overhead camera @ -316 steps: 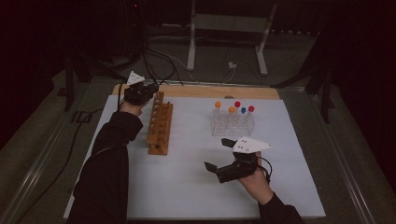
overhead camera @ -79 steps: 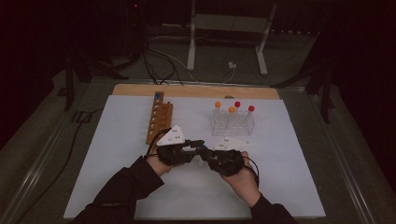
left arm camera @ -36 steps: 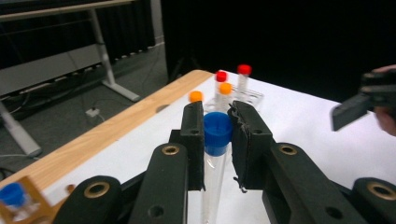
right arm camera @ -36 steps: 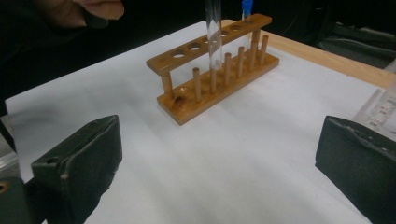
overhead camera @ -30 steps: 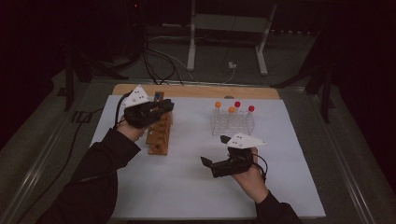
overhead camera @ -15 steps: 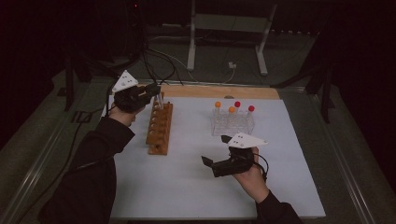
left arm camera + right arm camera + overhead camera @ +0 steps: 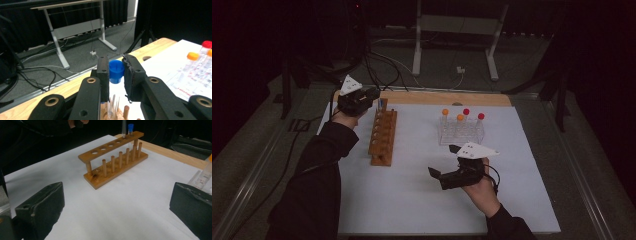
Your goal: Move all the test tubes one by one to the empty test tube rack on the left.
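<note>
Your left gripper [image 7: 371, 98] is hovering at the far end of the wooden rack [image 7: 382, 137], and its jaws are pinching a clear tube with a blue cap [image 7: 116, 71]. In the left gripper view the cap is a bright blue, round and open-topped cup shape with small ribs inside, sitting between the two black pads, while the glassy body of the tube is running down below them toward the rack's far end. In the right gripper view the blue cap [image 7: 130, 126] is poking up above the rack's last hole, with the tube standing roughly upright there; whether its bottom is resting in the rack I cannot tell.

Your right gripper [image 7: 443, 176] is lying low over the white mat [image 7: 412, 200], to the right of the rack and well apart from it, and its jaws are standing wide with nothing between them.
</note>
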A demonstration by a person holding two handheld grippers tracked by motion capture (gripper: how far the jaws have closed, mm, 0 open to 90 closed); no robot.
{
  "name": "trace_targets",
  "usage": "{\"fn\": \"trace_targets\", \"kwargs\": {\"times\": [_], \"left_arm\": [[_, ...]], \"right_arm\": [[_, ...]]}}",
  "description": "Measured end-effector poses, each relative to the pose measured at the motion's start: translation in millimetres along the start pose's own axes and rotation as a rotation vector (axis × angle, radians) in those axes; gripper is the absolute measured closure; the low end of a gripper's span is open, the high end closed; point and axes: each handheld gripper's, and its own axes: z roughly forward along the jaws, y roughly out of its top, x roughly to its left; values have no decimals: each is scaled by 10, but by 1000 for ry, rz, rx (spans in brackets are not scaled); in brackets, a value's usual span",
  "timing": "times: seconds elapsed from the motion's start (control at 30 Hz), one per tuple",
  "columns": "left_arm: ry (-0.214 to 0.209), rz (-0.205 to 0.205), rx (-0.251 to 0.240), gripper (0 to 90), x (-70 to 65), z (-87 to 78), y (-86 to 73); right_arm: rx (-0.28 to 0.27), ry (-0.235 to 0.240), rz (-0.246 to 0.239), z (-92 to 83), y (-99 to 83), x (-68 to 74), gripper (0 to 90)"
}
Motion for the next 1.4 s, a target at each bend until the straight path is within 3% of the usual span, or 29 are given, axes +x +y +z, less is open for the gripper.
{"fn": "trace_targets", "kwargs": {"times": [0.5,0.87,1.2,1.4], "left_arm": [[6,-57,56,771,14,170,-280],[5,-65,80,771,-1,257,-420],[8,-66,85,772,-11,291,-486],[14,-61,101,771,-8,307,-509]], "right_arm": [[-12,-9,4,-17,-13,-19,0],[-32,-4,0,-28,-24,-24,0],[12,18,-6,18,-45,-70,0],[-3,5,-7,-19,-26,-75,0]]}}
